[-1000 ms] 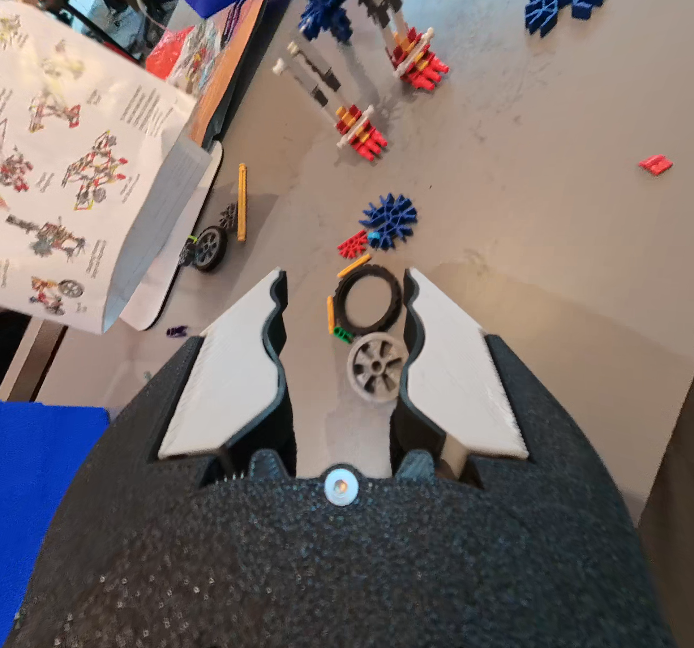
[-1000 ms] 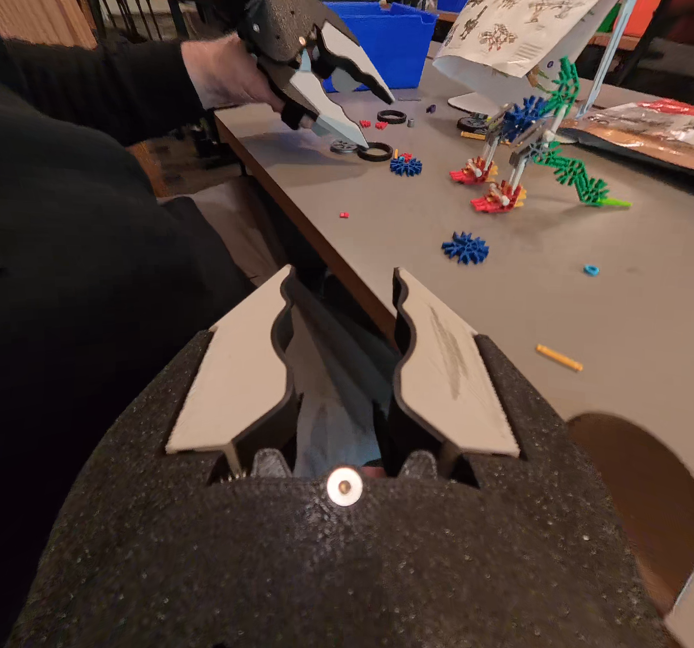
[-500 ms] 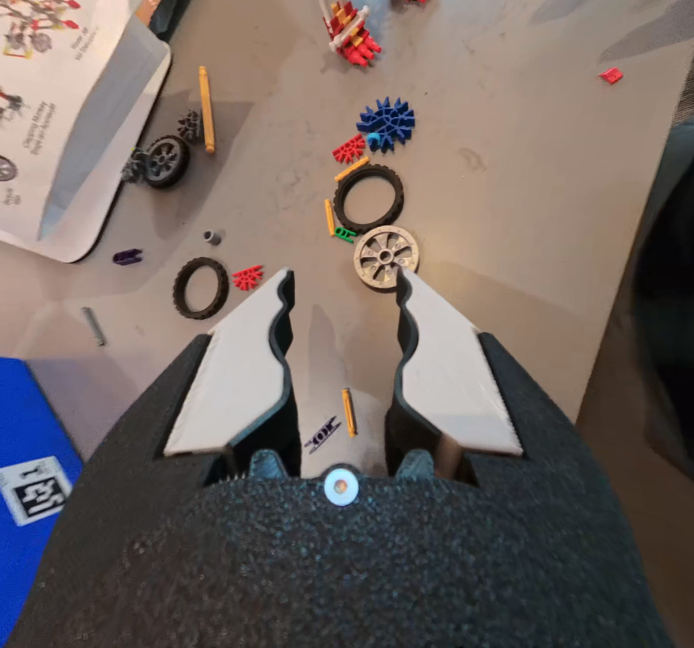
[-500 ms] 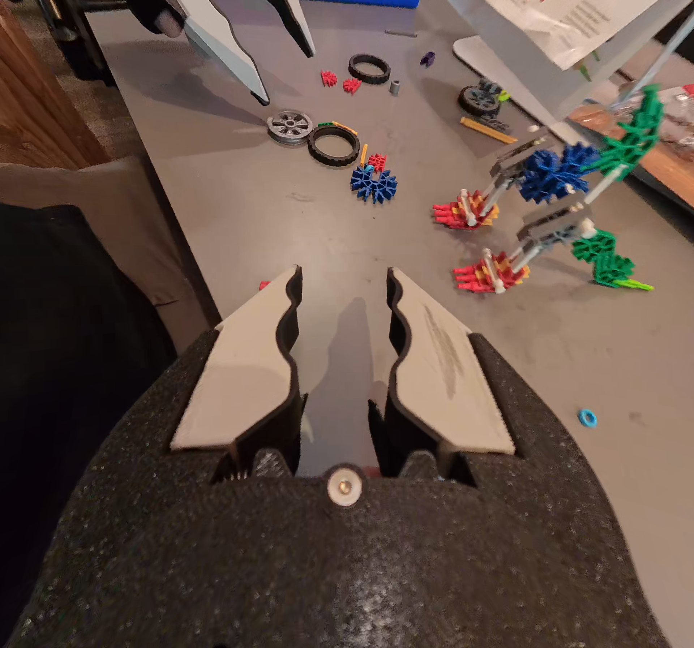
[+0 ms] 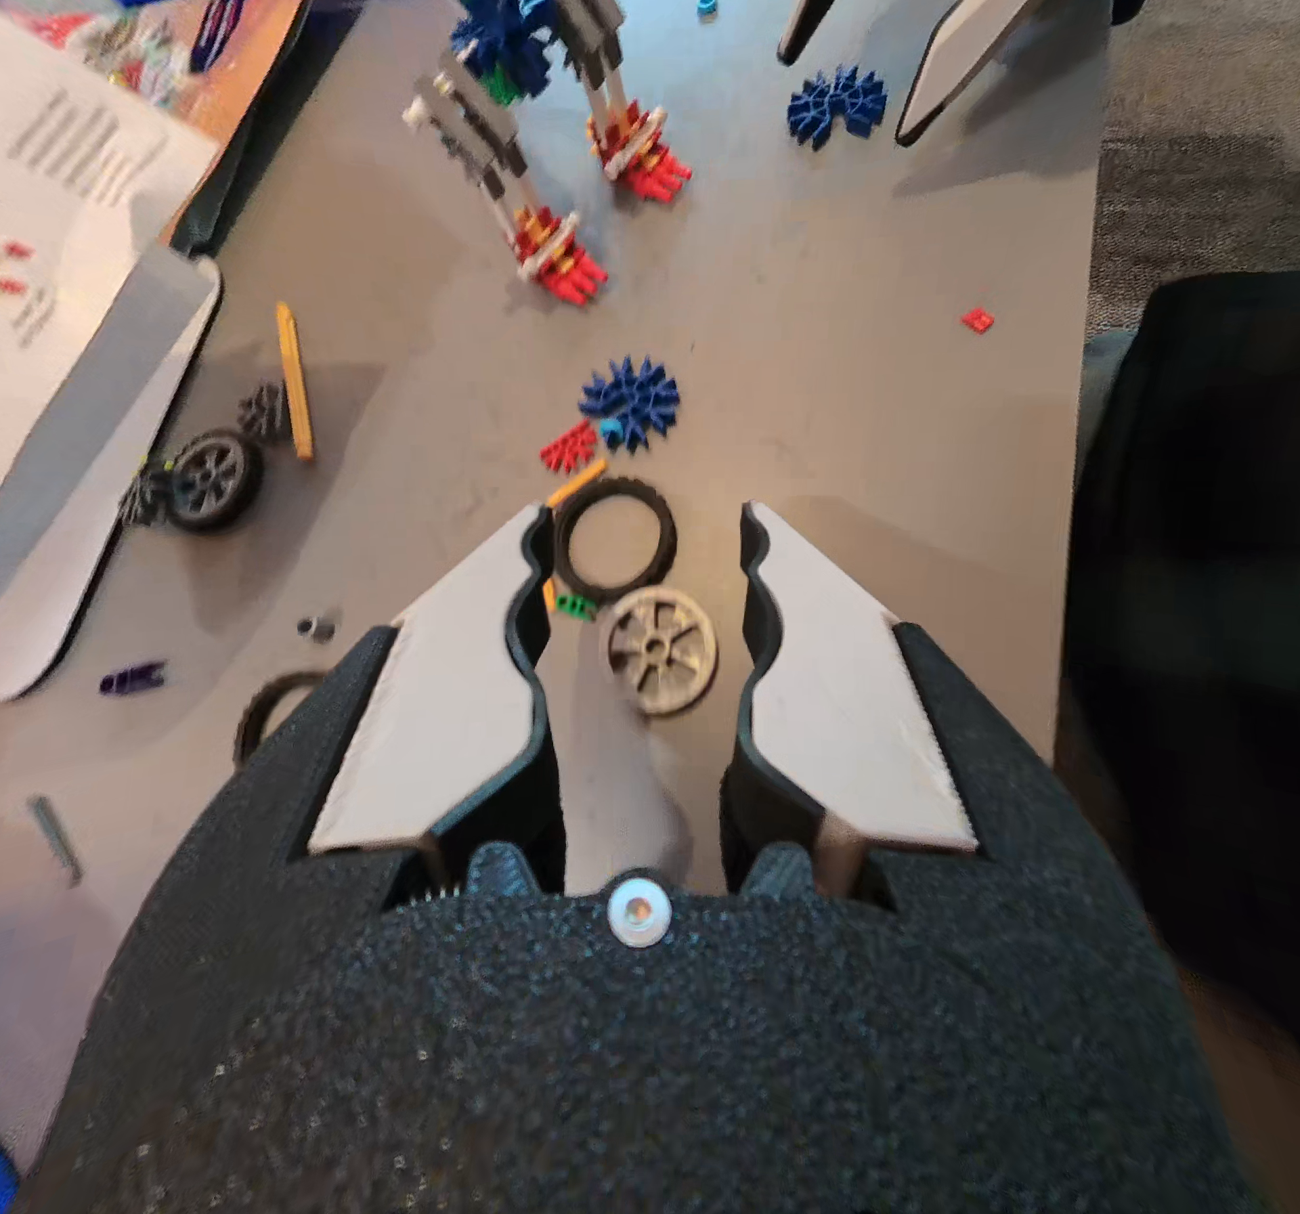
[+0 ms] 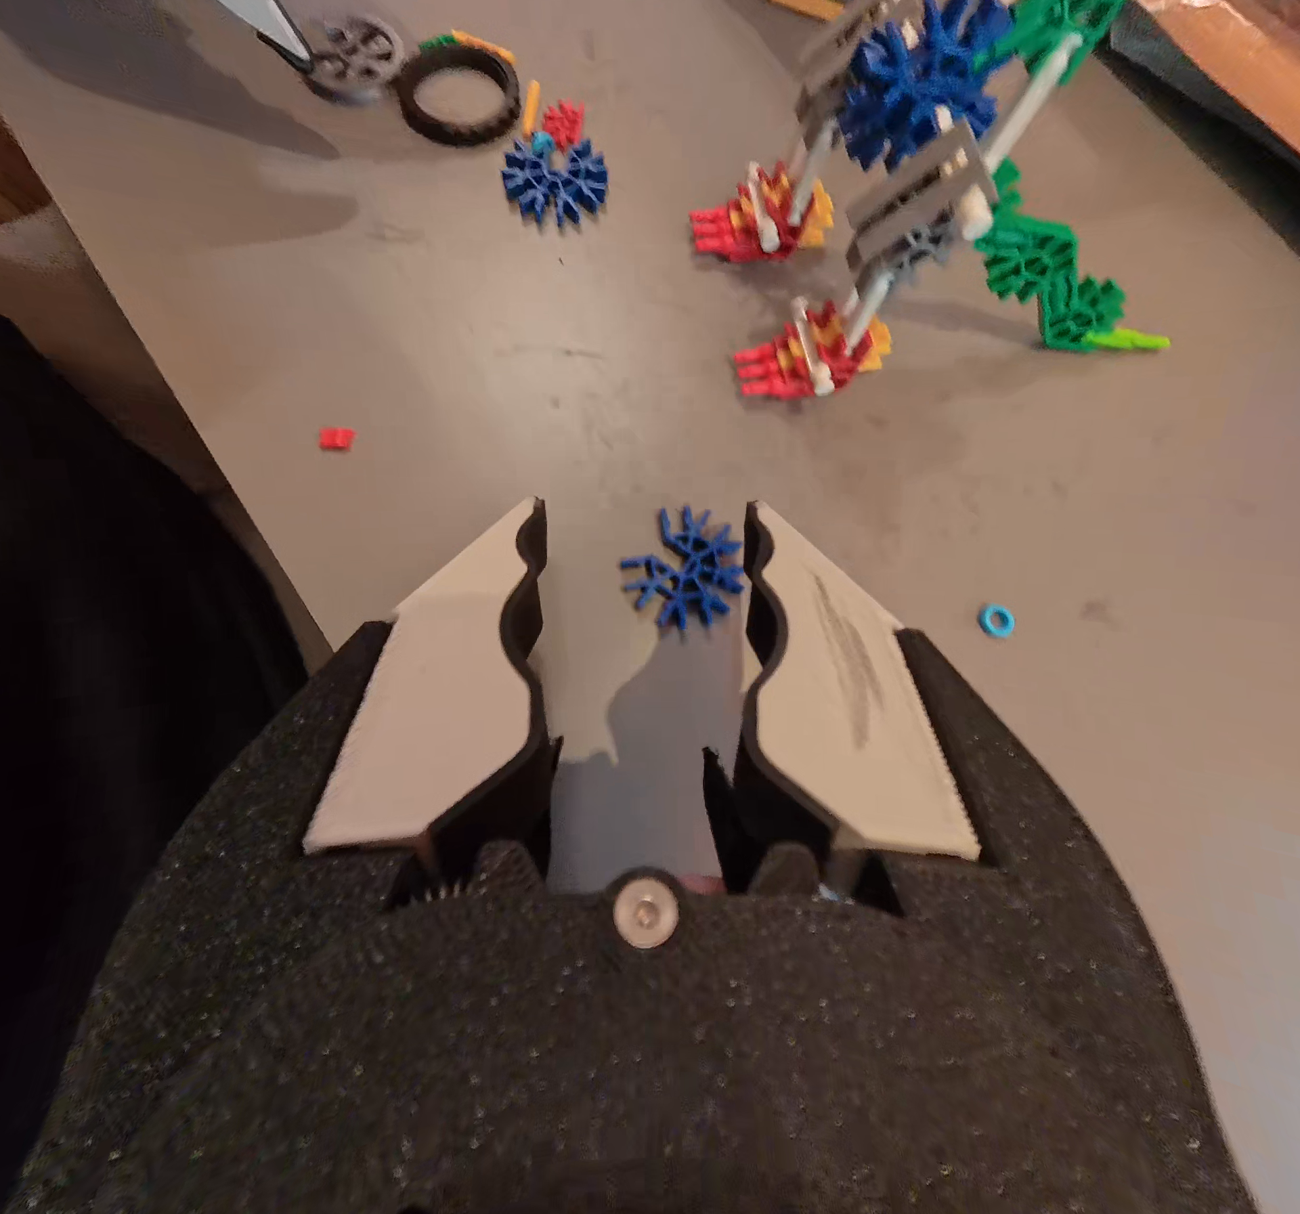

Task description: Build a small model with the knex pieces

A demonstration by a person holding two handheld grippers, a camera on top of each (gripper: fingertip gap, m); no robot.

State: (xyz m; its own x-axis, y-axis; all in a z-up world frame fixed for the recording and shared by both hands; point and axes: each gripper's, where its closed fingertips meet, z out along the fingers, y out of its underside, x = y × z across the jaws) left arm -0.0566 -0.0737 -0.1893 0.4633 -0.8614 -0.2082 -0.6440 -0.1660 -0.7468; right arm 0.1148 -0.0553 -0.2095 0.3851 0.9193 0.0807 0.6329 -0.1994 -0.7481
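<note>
Beside the spread, empty left gripper [image 5: 640, 512], a black tyre [image 5: 274, 712] shows half hidden.

A grey table [image 5: 879, 350] with a scuffed, faintly stained top fills both views; its near edge [image 6: 232, 519] runs diagonally in the right wrist view. Grey carpet [image 5: 1196, 125] lies beyond the table edge in the left wrist view. A brown wooden surface [image 6: 1224, 33] shows at the far right corner. Soft light casts blurred shadows on the tabletop.
</note>
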